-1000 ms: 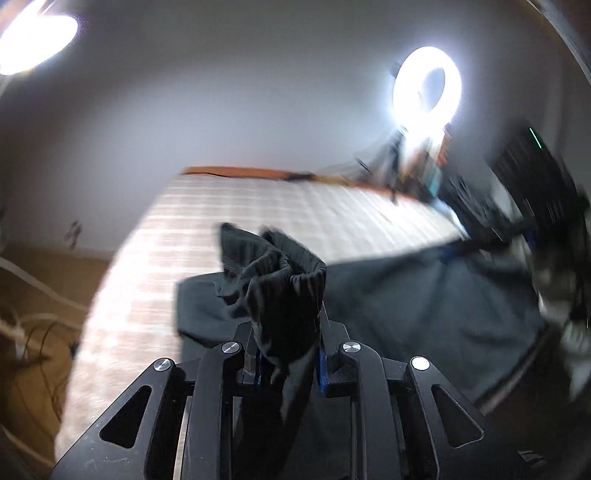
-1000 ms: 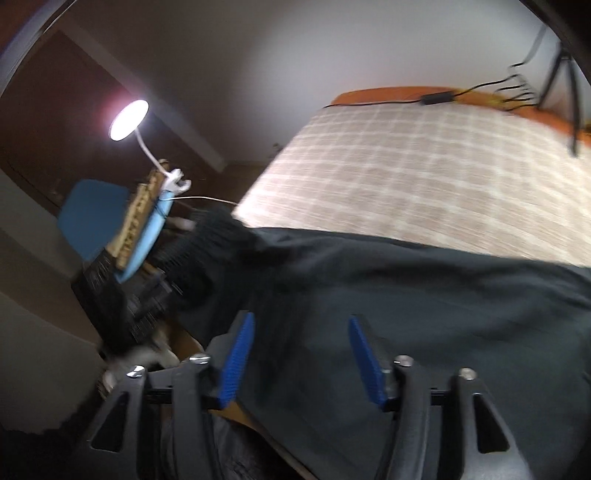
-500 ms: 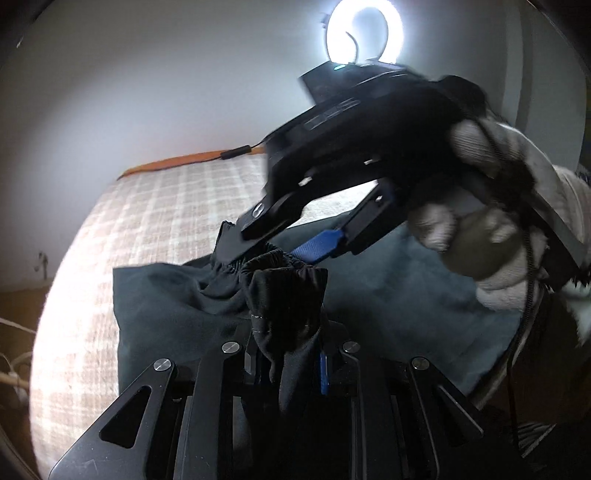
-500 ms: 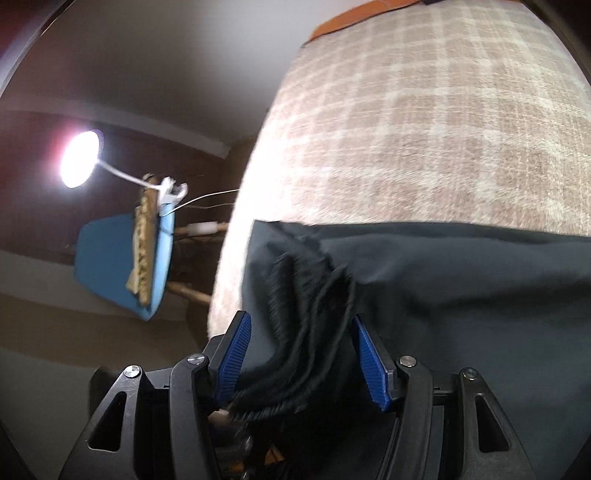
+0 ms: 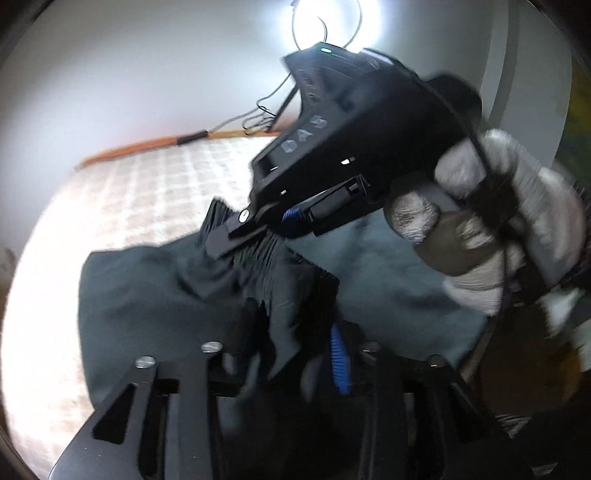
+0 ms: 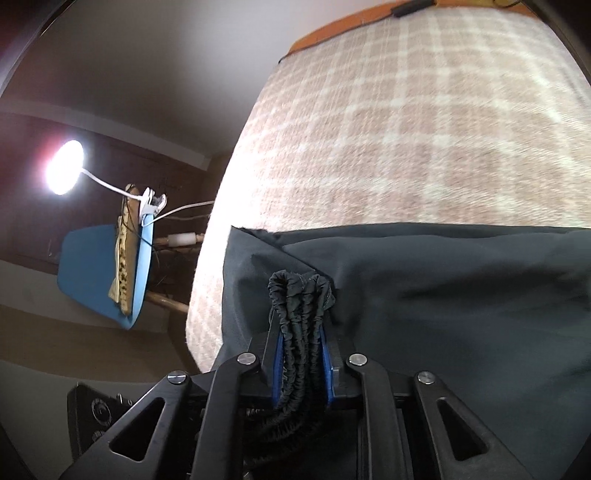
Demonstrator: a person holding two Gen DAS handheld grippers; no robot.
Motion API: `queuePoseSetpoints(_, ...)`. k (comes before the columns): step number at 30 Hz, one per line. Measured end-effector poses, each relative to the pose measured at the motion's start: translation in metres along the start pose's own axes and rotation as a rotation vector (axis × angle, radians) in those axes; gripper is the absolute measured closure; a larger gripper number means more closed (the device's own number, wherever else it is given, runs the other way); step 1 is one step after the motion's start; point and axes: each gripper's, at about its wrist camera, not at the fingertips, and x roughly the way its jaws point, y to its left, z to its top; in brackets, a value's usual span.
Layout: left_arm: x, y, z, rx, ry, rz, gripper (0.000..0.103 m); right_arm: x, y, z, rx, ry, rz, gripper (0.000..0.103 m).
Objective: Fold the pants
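Dark pants lie on a checked bedcover; they also fill the lower right wrist view. My right gripper is shut on the gathered elastic waistband. In the left wrist view the right gripper shows from outside, held by a gloved hand, clamped on the waistband. My left gripper has its jaws parted, with bunched pants fabric loose between them; this part is blurred.
A ring light stands behind the bed with cables running along the orange bed edge. A lamp and a blue chair stand left of the bed, off its edge.
My right gripper came in over the waistband and shut on it. My left gripper's jaws have opened, loosening the fabric it was clamping.
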Motion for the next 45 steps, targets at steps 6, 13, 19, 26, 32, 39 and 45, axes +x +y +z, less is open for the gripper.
queuePoseSetpoints(6,-0.047,0.020,-0.010,-0.118,-0.074,-0.082,0.055,-0.041,-0.012,-0.015,-0.034,-0.069,-0.023,0.088)
queuePoseSetpoints(13,-0.049,0.022,0.002,-0.121,-0.025,0.000,0.055,-0.101,-0.046,-0.032,-0.013,-0.149,-0.084,0.088)
queuePoseSetpoints(19,-0.041,-0.015,0.041,-0.019,-0.024,-0.022,0.055,-0.156,-0.079,-0.053,0.027,-0.212,-0.115,0.088)
queuePoseSetpoints(26,-0.010,-0.059,0.061,0.103,0.037,-0.057,0.055,-0.206,-0.112,-0.075,0.064,-0.272,-0.164,0.088)
queuePoseSetpoints(32,0.008,-0.072,0.073,0.154,0.075,-0.065,0.055,-0.247,-0.145,-0.097,0.102,-0.316,-0.225,0.088)
queuePoseSetpoints(39,0.028,-0.076,0.073,0.084,0.089,-0.102,0.055,-0.298,-0.185,-0.123,0.168,-0.371,-0.283,0.088)
queuePoseSetpoints(45,0.044,-0.088,0.061,0.085,0.138,-0.131,0.048,-0.325,-0.210,-0.137,0.199,-0.387,-0.332,0.088)
